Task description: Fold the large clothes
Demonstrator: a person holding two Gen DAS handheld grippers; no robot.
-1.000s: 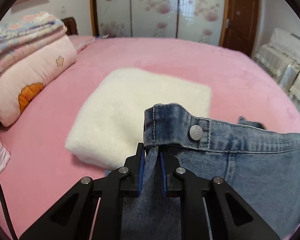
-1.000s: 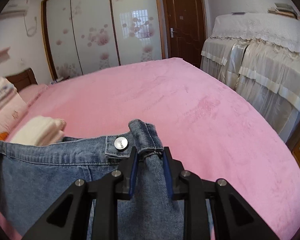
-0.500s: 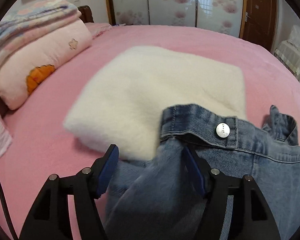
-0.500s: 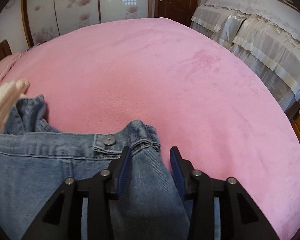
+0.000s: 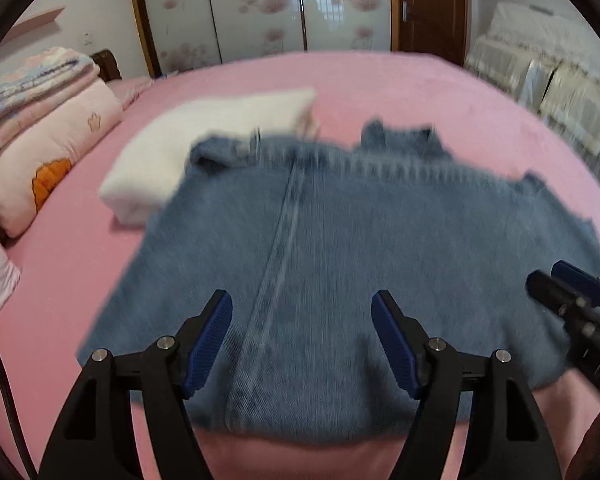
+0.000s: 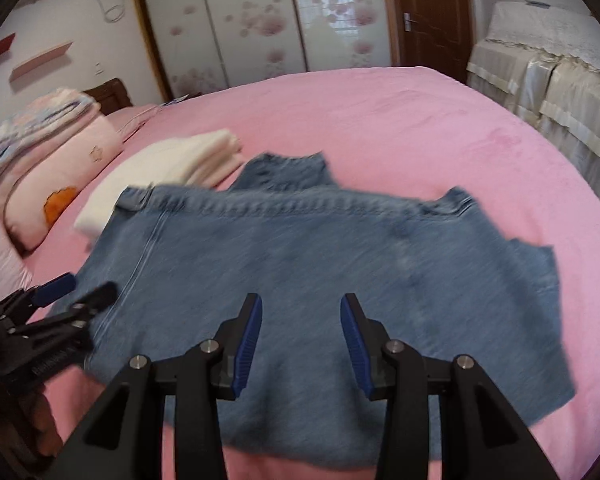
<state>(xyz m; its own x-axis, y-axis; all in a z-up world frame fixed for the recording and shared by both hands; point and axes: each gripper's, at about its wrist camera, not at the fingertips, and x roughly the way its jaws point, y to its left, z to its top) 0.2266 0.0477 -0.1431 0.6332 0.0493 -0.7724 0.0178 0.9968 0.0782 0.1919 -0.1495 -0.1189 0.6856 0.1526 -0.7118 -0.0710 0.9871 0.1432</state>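
Released since 1 s ago: both grippers off the waistband | left gripper [image 5: 302, 334] wide, empty | right gripper [image 6: 301, 330] wide, empty | denim garment [image 6: 308, 276] flat on pink bed [image 6: 400, 128], edge over cream folded blanket [image 5: 204, 140] | pillow [image 5: 48, 156] left | floral wardrobe doors [image 6: 260, 20], brown door [image 6: 432, 12] behind

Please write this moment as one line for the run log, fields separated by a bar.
left gripper: open | right gripper: open | denim garment: flat on pink bed, top-left corner overlapping white folded item
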